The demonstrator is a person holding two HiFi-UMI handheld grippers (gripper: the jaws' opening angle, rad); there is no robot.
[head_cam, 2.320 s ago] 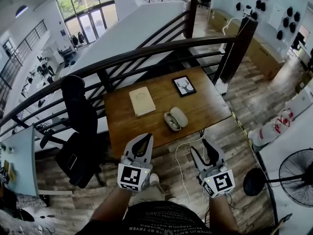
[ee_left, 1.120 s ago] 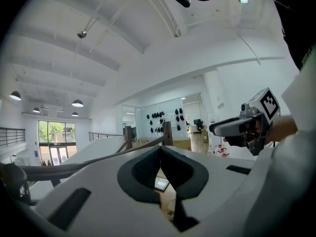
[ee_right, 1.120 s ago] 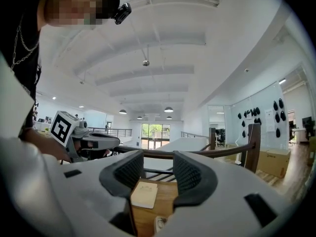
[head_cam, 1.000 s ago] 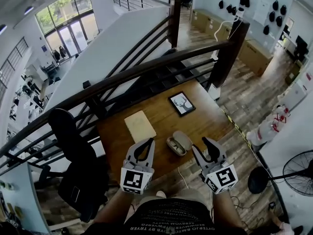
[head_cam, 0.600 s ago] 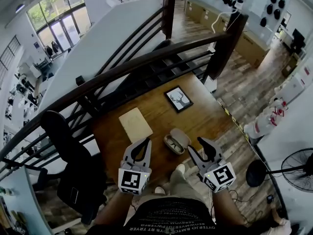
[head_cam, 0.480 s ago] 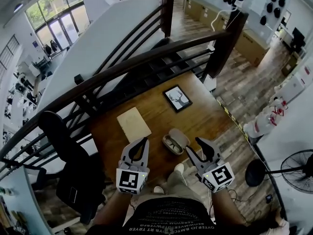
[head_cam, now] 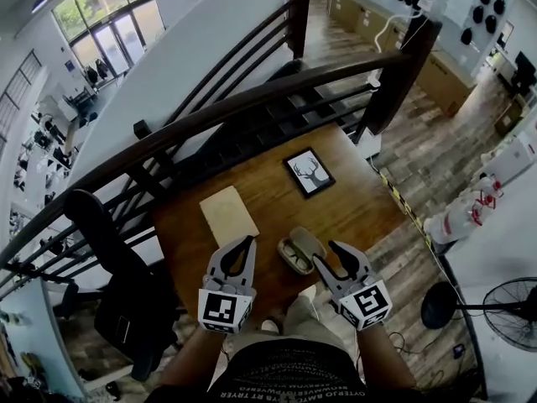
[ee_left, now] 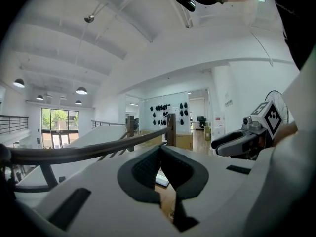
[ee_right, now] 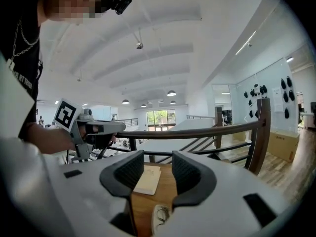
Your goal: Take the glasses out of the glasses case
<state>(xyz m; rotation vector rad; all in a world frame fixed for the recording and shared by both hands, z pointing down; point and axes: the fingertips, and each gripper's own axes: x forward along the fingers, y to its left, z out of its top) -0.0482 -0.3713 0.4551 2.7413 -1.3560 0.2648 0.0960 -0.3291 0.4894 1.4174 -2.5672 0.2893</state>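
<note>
Wooden tabletop (head_cam: pixel 352 200): holds a beige notebook (head_cam: pixel 228 215), a framed deer picture (head_cam: pixel 309 172) and the glasses case (head_cam: pixel 305 243), which sits close to the near edge.
Case: already flipped open, lid lying on the far-right side of the tray, with the glasses (head_cam: pixel 291 259) still in the tray. Nothing has been lifted out yet.
Right gripper (head_cam: pixel 327 257): clearly the nearer one. Its fingers are spread wide with nothing between them, and the tips are just beside the near end of the case. In the right gripper view, the glasses (ee_right: pixel 159 217) show low down, ahead of the fingers and below them, so it's above the case and not in it.
Left gripper (head_cam: pixel 245 240): fingers pinched together at the tips and empty. It's off to the case's left, lined up more with the notebook than with the case.
Long axis: the tray looks to run roughly along the line the right gripper points, not across it, though part of it is hidden.
My guess: it's the right one's job. Dip down and a bit forward, then close across the narrow width of the frame.
Watch out: the tray rim is right next to the frame, so it'd be easy to snag.
</note>
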